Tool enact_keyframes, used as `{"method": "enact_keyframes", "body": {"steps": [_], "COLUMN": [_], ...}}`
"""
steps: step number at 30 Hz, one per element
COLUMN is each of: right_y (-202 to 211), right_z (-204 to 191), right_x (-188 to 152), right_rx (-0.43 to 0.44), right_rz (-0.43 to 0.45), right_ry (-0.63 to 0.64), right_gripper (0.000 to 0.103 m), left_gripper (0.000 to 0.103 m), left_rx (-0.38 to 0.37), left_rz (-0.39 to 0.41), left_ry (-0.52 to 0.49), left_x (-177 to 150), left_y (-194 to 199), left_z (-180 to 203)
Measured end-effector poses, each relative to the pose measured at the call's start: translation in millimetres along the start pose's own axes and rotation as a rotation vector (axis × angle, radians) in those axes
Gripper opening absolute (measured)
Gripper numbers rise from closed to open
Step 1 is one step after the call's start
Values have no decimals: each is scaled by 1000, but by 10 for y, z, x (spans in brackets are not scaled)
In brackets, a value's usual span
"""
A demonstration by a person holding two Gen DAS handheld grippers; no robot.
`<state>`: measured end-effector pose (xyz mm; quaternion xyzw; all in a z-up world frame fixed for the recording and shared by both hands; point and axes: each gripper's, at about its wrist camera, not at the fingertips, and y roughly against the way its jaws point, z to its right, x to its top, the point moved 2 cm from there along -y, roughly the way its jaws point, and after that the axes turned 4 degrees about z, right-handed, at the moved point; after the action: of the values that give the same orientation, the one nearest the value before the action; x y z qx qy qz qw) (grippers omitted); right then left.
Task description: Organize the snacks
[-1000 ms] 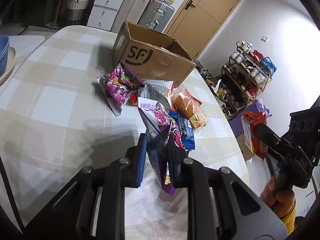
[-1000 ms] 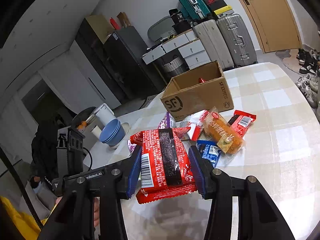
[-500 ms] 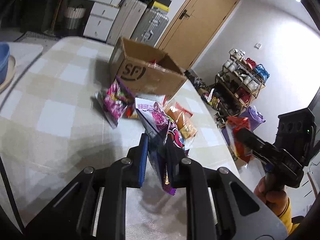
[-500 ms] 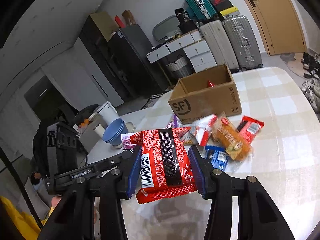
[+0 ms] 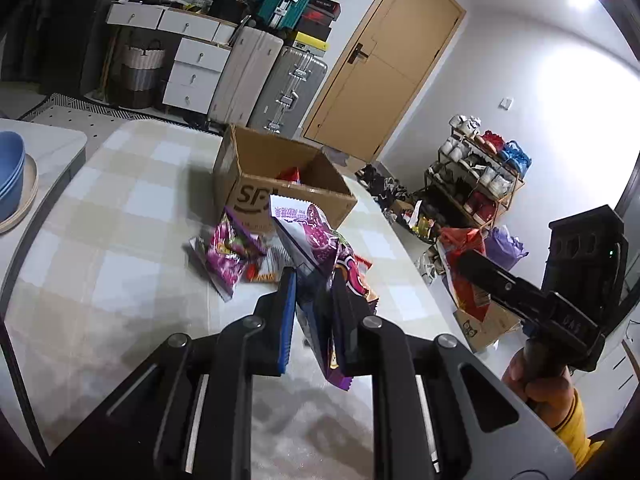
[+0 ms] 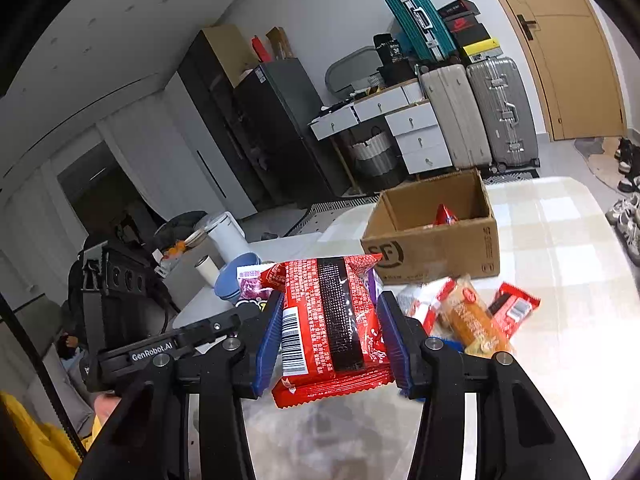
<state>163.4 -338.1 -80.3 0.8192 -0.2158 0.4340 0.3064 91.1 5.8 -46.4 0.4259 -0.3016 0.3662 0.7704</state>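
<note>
Left wrist view: the left gripper has its jaws pressed tight on one purple snack bag, held clear above the table. The bag's white top strip carries printed characters too small to read. One more purple bag lies on the checked tablecloth just in front of one open cardboard box, which stands toward the table's far edge and is marked "SF" on its near side. A red wrapper shows inside the box. At the table's left edge, stacked blue bowls sit on a side surface. On the right, a hand holds the right gripper with a red packet beyond the table's right edge.

Right wrist view: the right gripper pinches one red packet by its two sides, jaws partly spread to its width; the packet shows a barcode, a black band and dense white print that is not legible. The box bears "SF" and further lettering on its side, with one red packet inside. In front of it lie an orange snack bag, a small red packet and a white-and-red packet. The left gripper's body reads "GenRobot.AI".
</note>
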Motion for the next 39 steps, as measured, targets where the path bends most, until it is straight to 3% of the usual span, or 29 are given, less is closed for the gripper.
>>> {"method": "enact_keyframes", "body": {"steps": [10, 19, 25, 30, 39], "right_y": [-204, -392, -762, -1211, -1970], "right_z": [140, 261, 520, 781, 1316], "right_x": [244, 826, 1300, 1572, 1482], "right_rx": [-11, -14, -2, -19, -117], "right_rz": [-13, 20, 26, -22, -174], "right_ry": [6, 26, -18, -56, -69], "right_gripper": [47, 47, 47, 47, 47], "left_gripper": [13, 13, 13, 13, 13], "left_rx": [-32, -34, -28, 8, 62], "left_rz": [48, 90, 75, 51, -54], "left_ry": [20, 14, 23, 3, -46], "left_x": [457, 1131, 1620, 1912, 2116], "left_y": [0, -237, -638, -1108, -2021], "left_z": [28, 18, -32, -70, -165]}}
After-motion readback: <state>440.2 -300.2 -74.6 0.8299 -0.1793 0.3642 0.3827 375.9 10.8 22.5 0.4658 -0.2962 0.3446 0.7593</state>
